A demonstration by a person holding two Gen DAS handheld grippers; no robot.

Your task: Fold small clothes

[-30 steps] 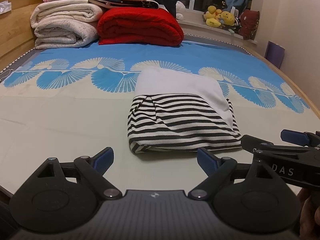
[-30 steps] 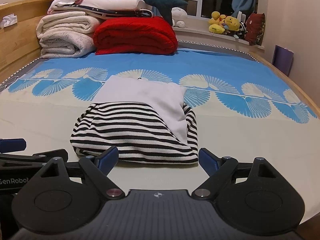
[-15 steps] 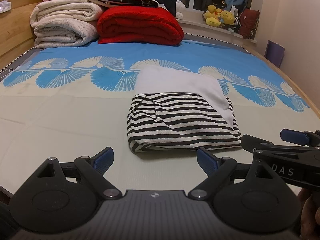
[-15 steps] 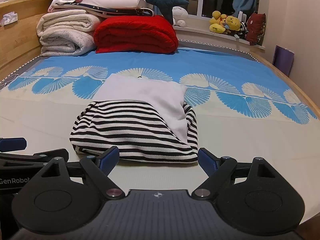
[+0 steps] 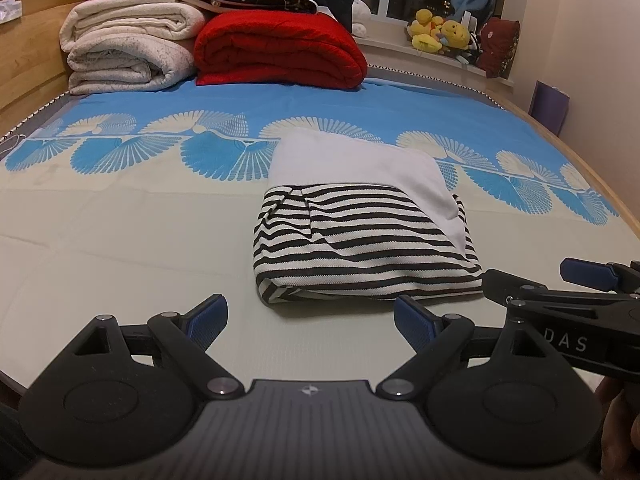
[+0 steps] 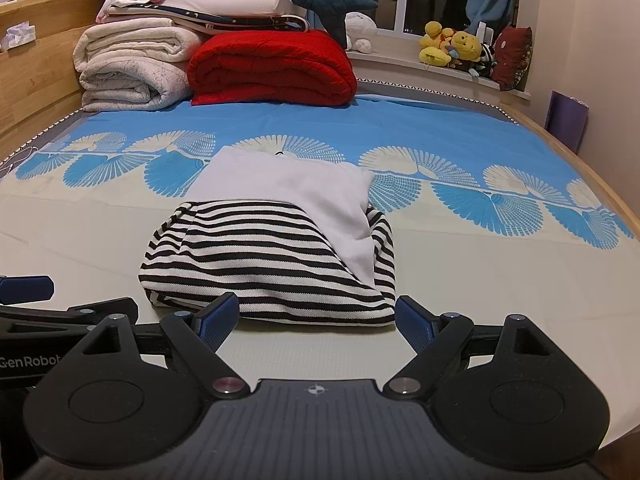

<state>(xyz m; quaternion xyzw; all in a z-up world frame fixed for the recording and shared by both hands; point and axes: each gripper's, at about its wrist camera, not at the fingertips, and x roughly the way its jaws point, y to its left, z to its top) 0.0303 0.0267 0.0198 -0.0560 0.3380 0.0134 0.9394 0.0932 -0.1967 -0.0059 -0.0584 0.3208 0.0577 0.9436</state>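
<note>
Nearest to me, my left gripper (image 5: 310, 316) hangs low over the bed (image 5: 120, 240) with its jaws spread wide and nothing between them. My right gripper (image 6: 318, 316) sits just beside it, jaws equally released and empty; its blue pads (image 6: 416, 326) are close to the near edge of the garment (image 6: 272, 264) but I judge them just short of touching.

The garment lies on the pale part of the bed cover, straight ahead of both grippers. It is already a compact bundle: a striped half toward me, a white half beyond it and lapping down the right side. I read this as a late stage, the folds mostly made and both tools let go. Whether one more fold is wanted I can't say; if so, I'd take the near striped hem at its two corners, one gripper each, and carry it away from me over the white half. The left corner gapes a little, so that pad should slide under cleanly.

Nothing lies between me and the garment. Well beyond it are a red quilt (image 5: 280, 52) and white blankets (image 5: 128, 52) stacked at the headboard, then plush toys (image 6: 452, 48) on the window sill, all far clear.
</note>
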